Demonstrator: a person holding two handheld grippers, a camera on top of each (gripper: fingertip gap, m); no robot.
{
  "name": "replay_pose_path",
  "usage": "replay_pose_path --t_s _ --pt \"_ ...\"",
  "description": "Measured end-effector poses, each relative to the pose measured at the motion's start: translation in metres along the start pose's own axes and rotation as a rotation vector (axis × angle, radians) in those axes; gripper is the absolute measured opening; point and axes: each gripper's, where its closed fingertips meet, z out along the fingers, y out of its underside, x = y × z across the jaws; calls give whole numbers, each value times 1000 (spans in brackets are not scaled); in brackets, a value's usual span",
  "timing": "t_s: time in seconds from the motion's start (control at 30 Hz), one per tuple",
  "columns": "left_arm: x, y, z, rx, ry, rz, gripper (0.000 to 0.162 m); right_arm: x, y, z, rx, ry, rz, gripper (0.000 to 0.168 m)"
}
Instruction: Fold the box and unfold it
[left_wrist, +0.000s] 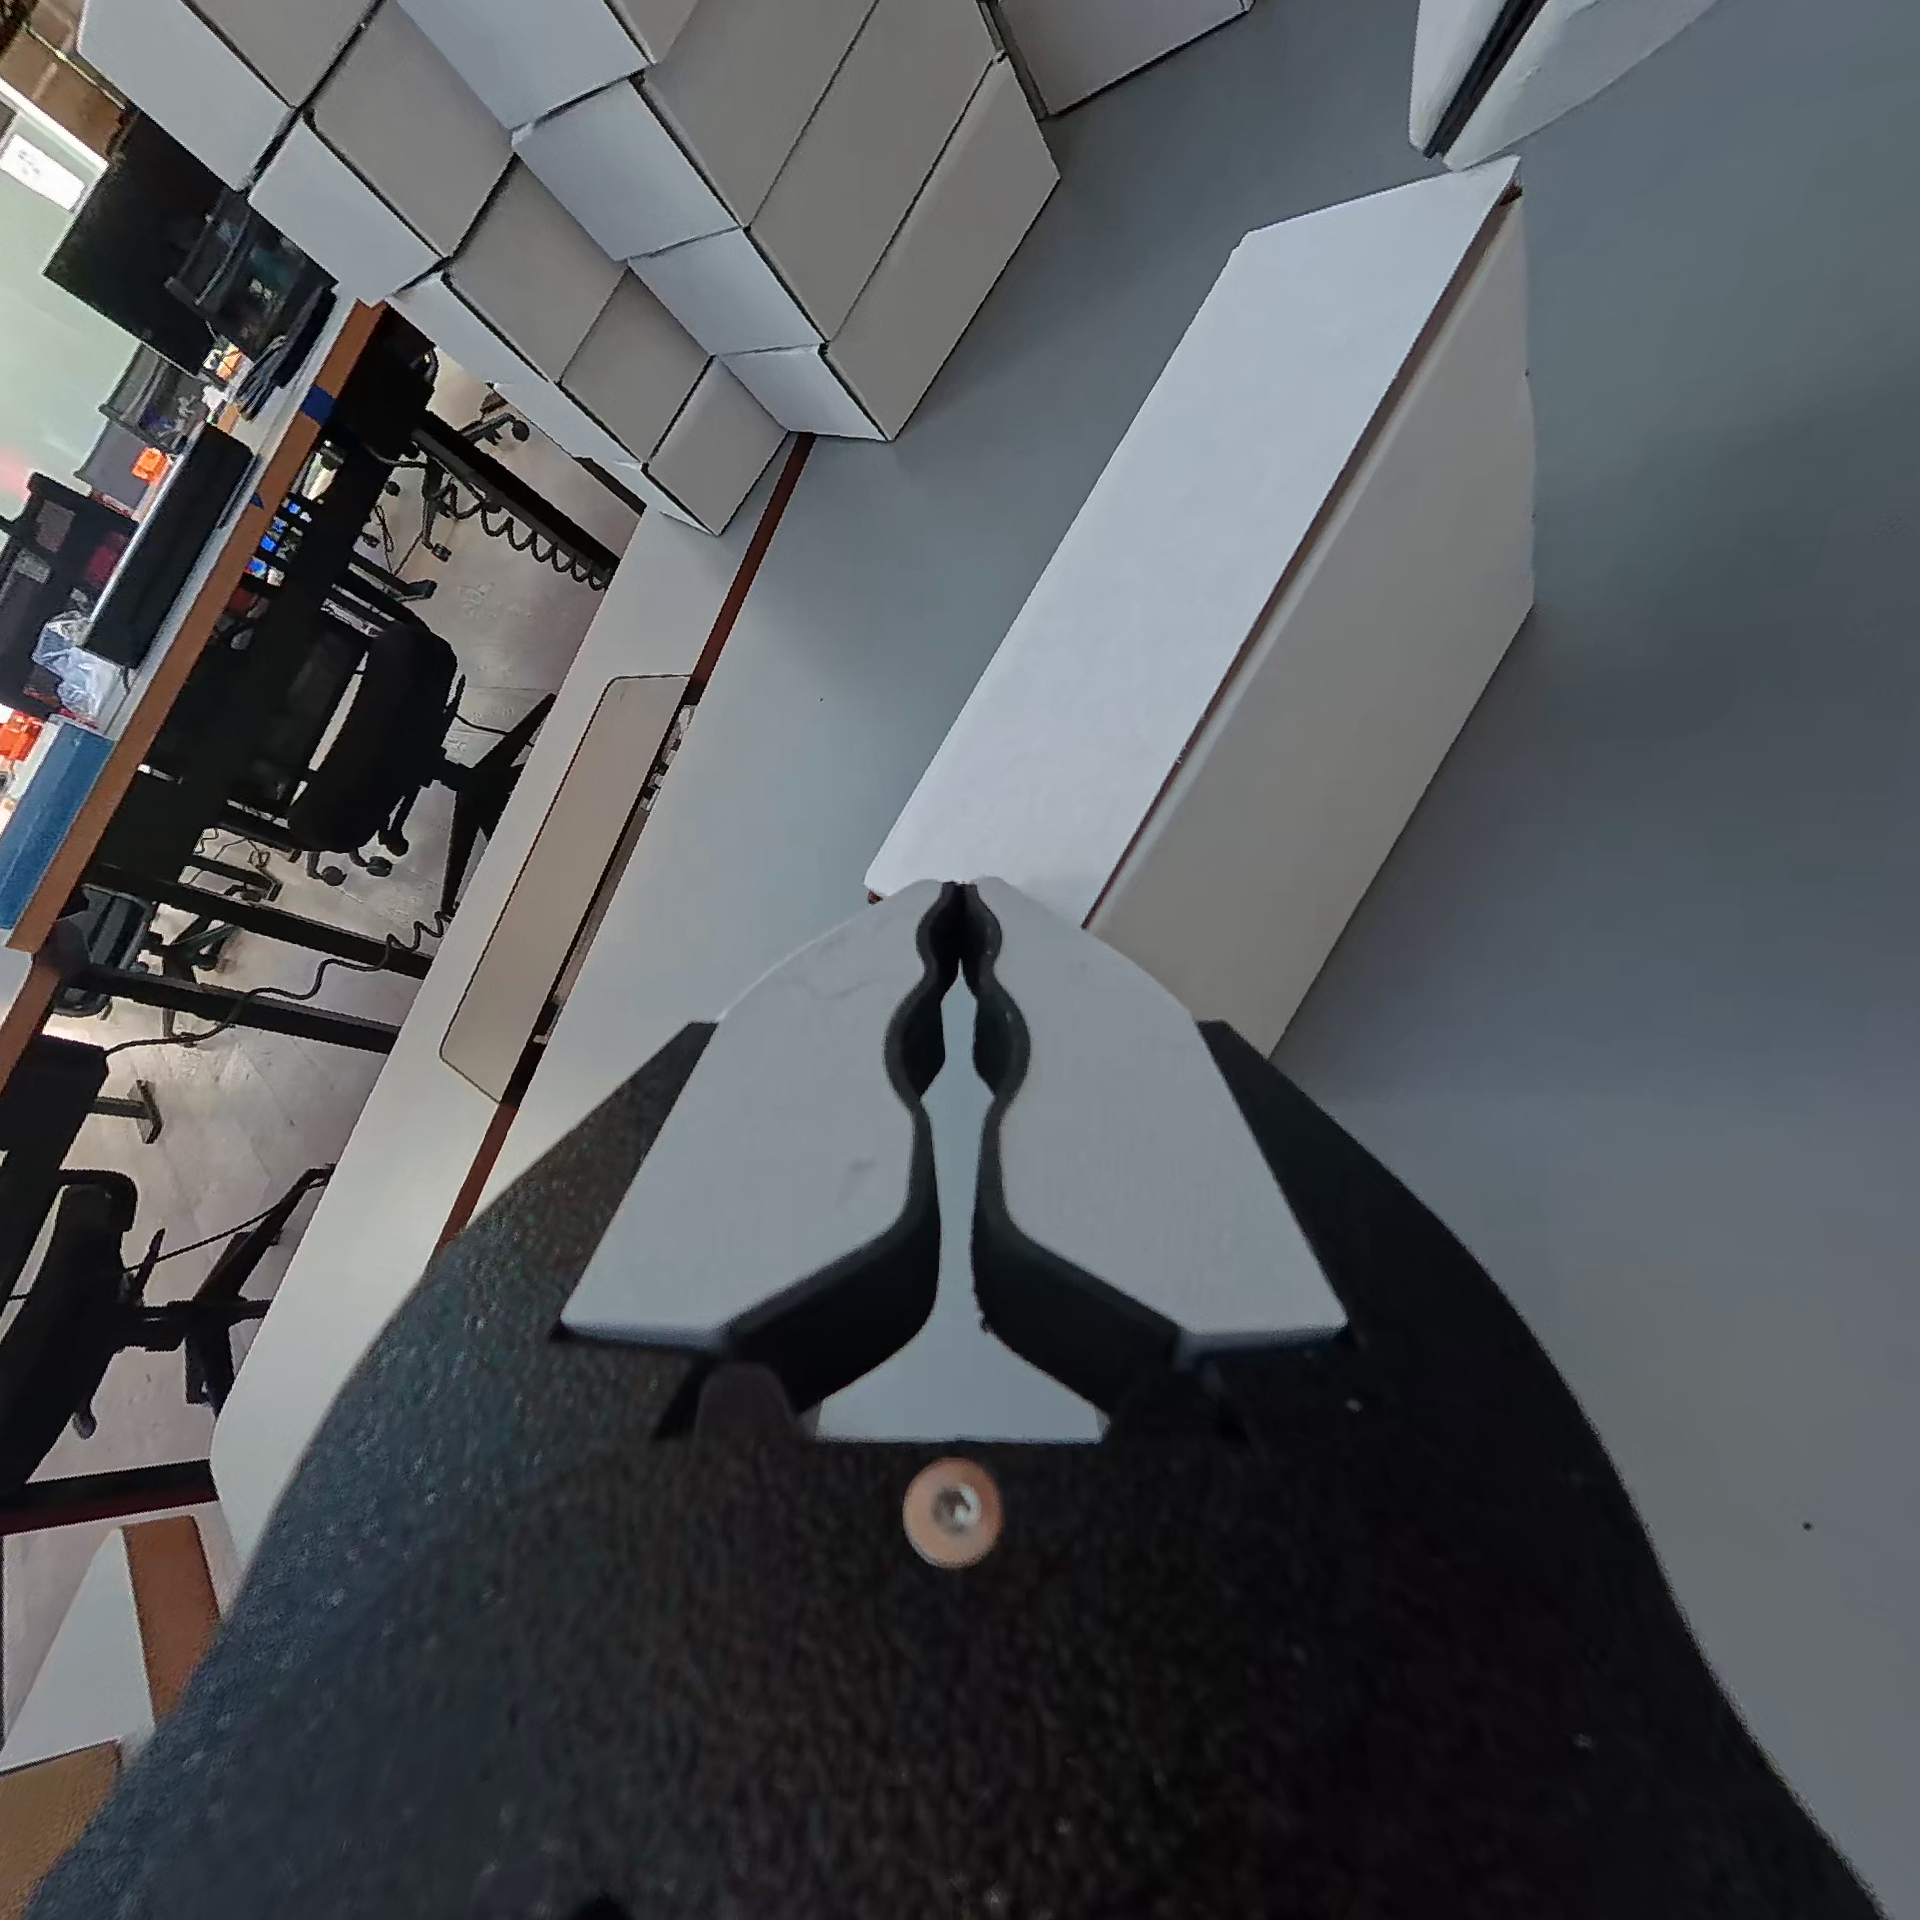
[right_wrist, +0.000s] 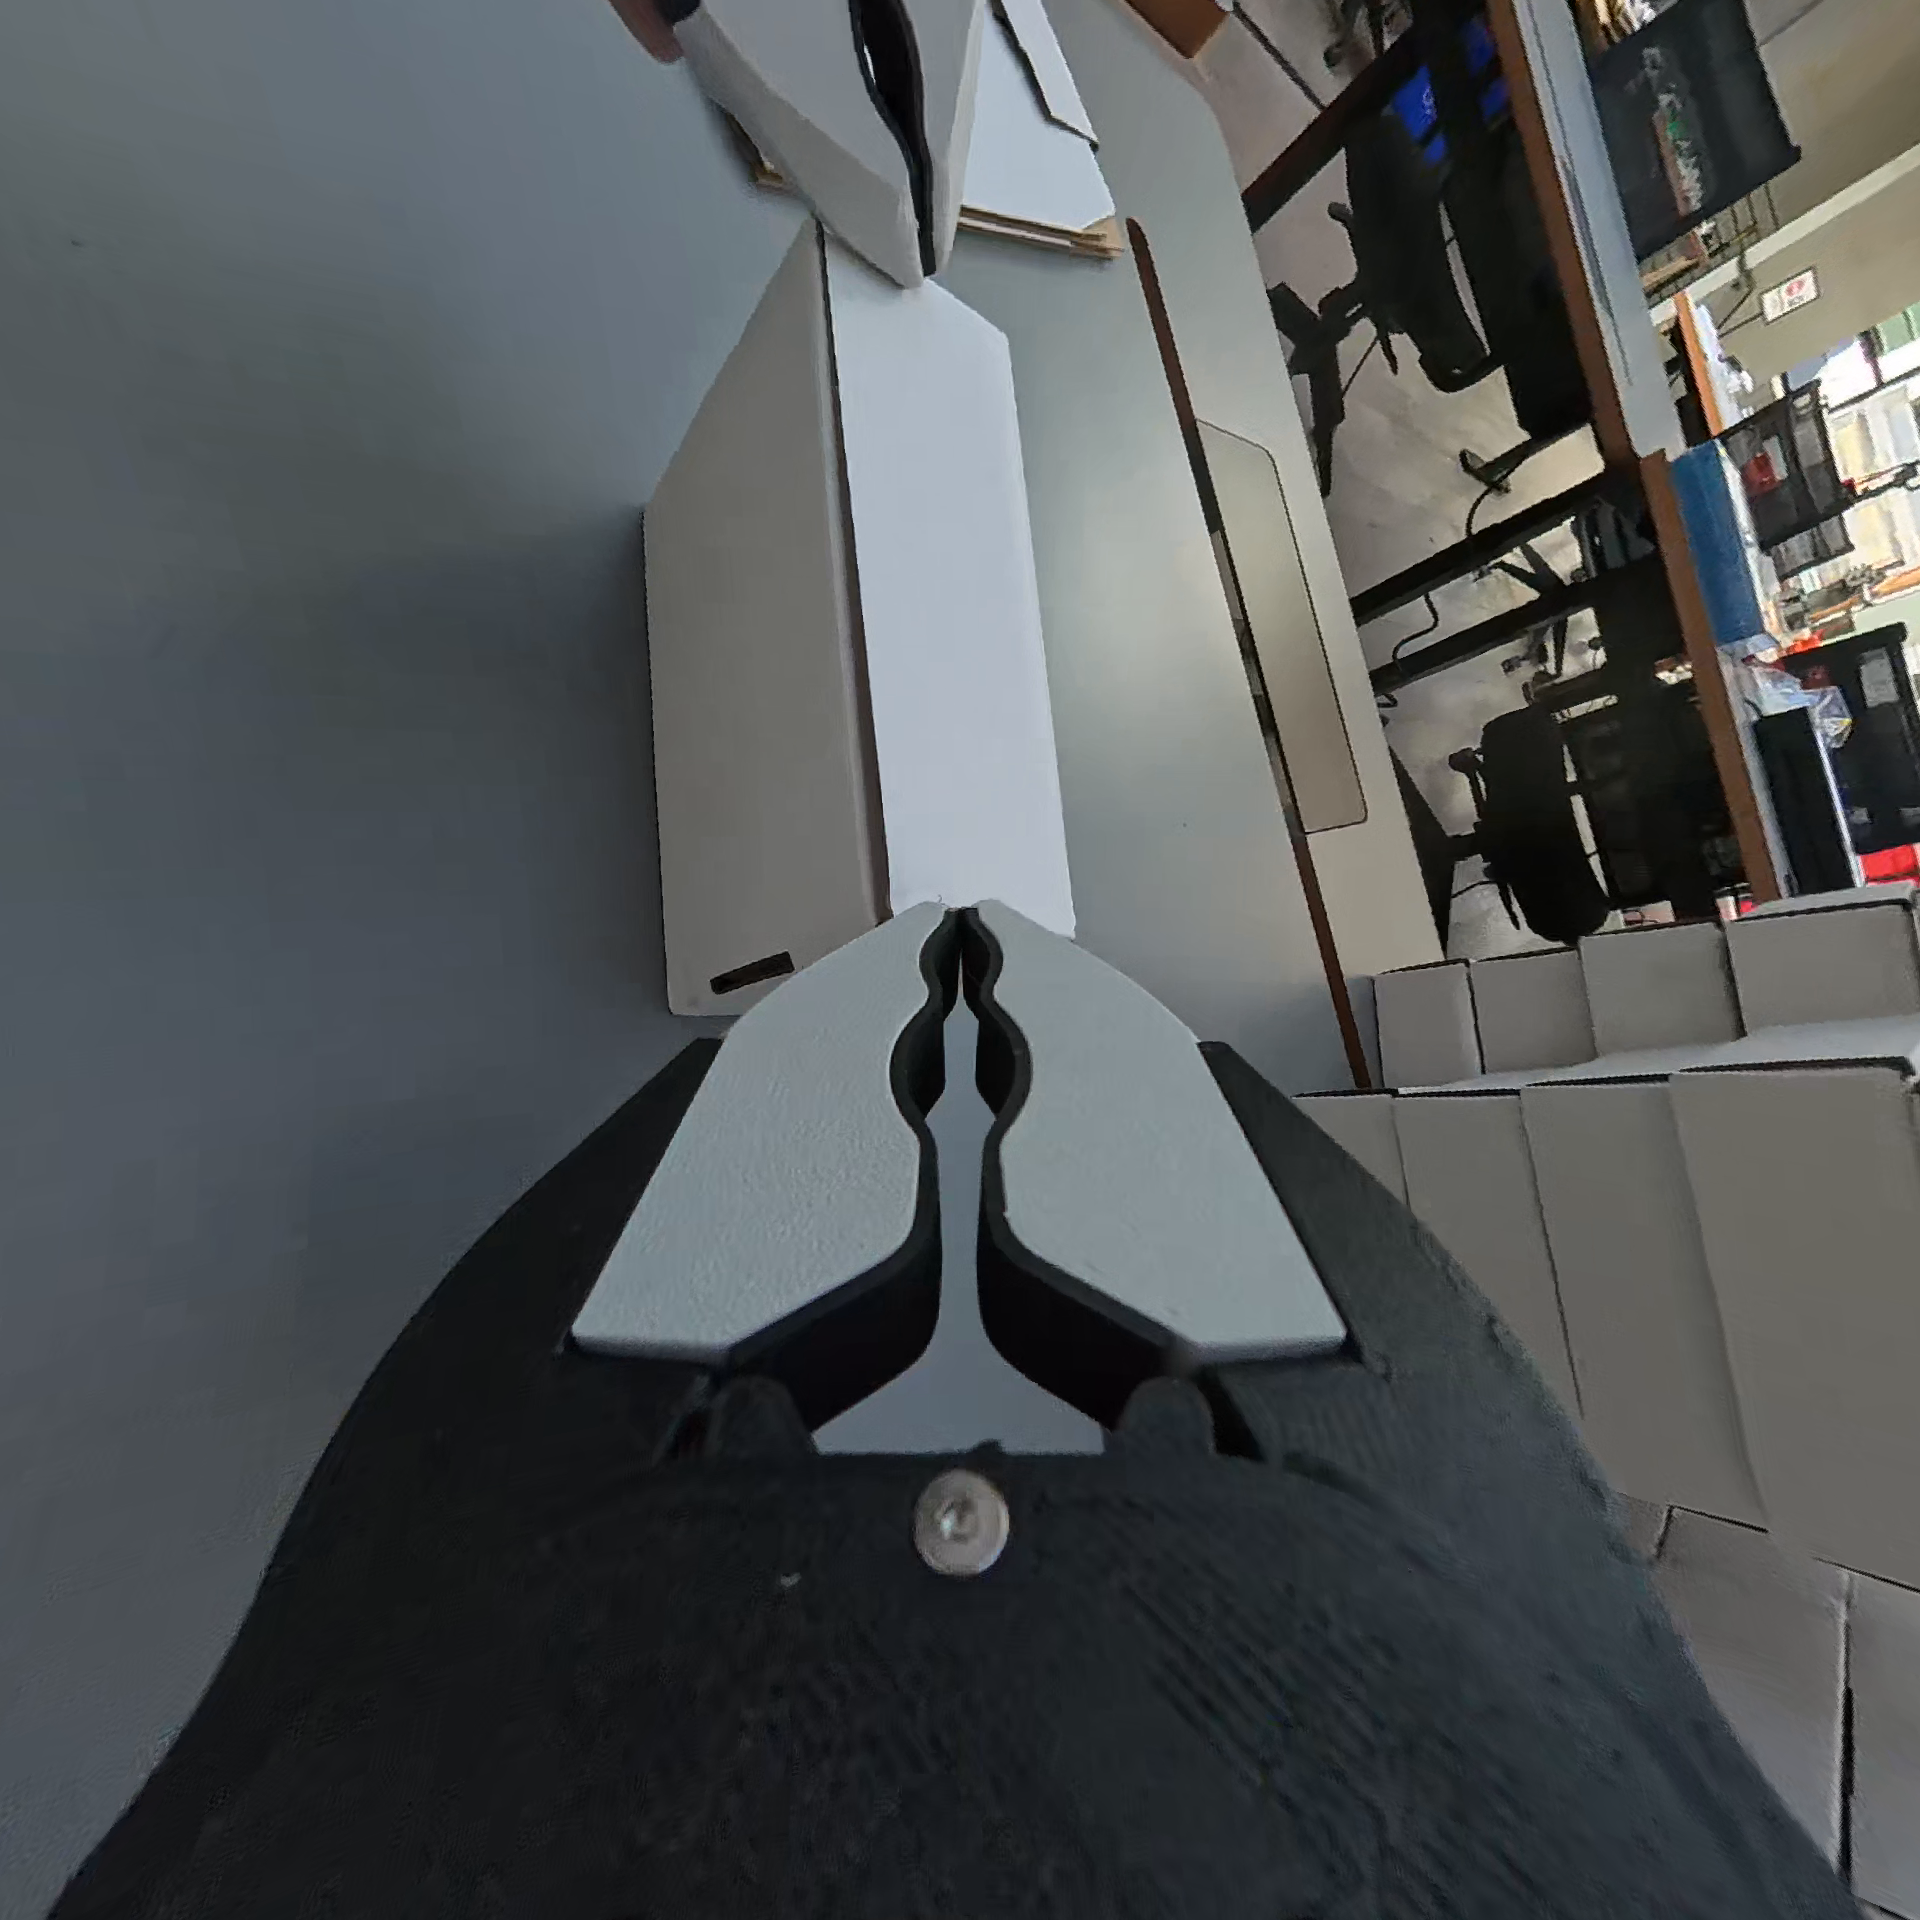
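I had the grey table (left_wrist: 1714, 935) under both tools, its brown-trimmed edge running along the side that faced the room. Against that edge, at the far corner in the left wrist view, stood a stack of folded white boxes (left_wrist: 727, 208); the same stack (right_wrist: 1662, 1195) filled the near right in the right wrist view. Some flat white cardboard sheets (right_wrist: 1029, 156) lay at the far end of the table in the right view.

The box (left_wrist: 1226, 582) lay closed on the open middle of the table, well apart from the edge, long and white, with a thin brown seam where the lid met the side. In the right wrist view the box (right_wrist: 935, 623) showed a small dark slot near its near corner.

My left gripper (left_wrist: 961, 891) sat at one end of the box, fingers pressed together with nothing between them. My right gripper (right_wrist: 956, 916) sat at the opposite end, also closed on nothing. The left gripper (right_wrist: 914, 156) showed beyond the box's far end.
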Motion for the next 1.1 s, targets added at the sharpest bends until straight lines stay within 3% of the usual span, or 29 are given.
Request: replay_pose_path --t_s 0.03,0.2,0.3,0.57,0.77,0.9,1.0,1.1 --pt "0 0 0 1 -4 2 0 0 0 0 -8 5 -29 0" --pt "1 0 -1 -13 -6 8 0 -2 0 -1 -21 -67 -93 0" --pt "0 0 0 -30 -4 13 0 -2 -11 -4 59 -132 -25 0" --pt "1 0 0 5 11 -31 0 -12 -3 5 -58 -238 -17 0" --pt "2 -1 -1 -4 -6 -24 0 -13 -3 4 44 -205 89 0" --pt "0 0 -2 20 -54 -79 0 -4 -1 8 -21 -151 68 0" --pt "-18 0 -15 30 -186 -81 0 -1 -1 9 -28 -127 73 0" --pt "-14 -6 -22 88 -99 -215 0 -1 0 8 -1 -170 125 0"
